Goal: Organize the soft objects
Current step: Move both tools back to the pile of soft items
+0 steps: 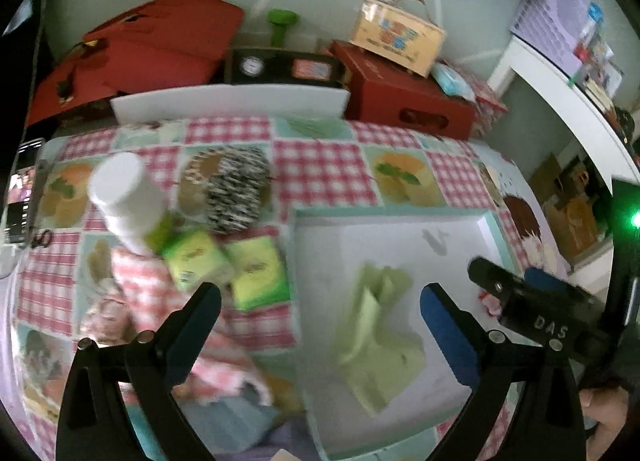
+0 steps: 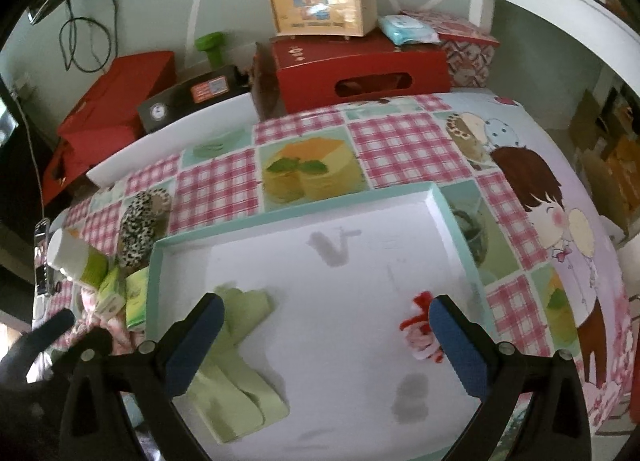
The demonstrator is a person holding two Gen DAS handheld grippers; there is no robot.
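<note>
A light green folded cloth (image 1: 376, 335) lies in the white tray (image 1: 460, 229) with a teal rim; it also shows in the right wrist view (image 2: 236, 365). A small red and pink fluffy item (image 2: 418, 331) lies in the tray (image 2: 360, 261) by the right gripper's right finger. My left gripper (image 1: 320, 301) is open and empty above the tray's left edge. My right gripper (image 2: 326, 313) is open and empty over the tray. A leopard-print soft item (image 1: 236, 185) (image 2: 140, 225), two green tissue packs (image 1: 228, 265) and a pink checked cloth (image 1: 160, 301) lie left of the tray.
A white-capped green bottle (image 1: 124, 197) lies left of the tissue packs. Red boxes (image 2: 360, 69), a wooden case with a handle (image 2: 324, 9) and a black box (image 1: 280, 67) stand behind the table. The right gripper's body (image 1: 532, 301) shows in the left wrist view.
</note>
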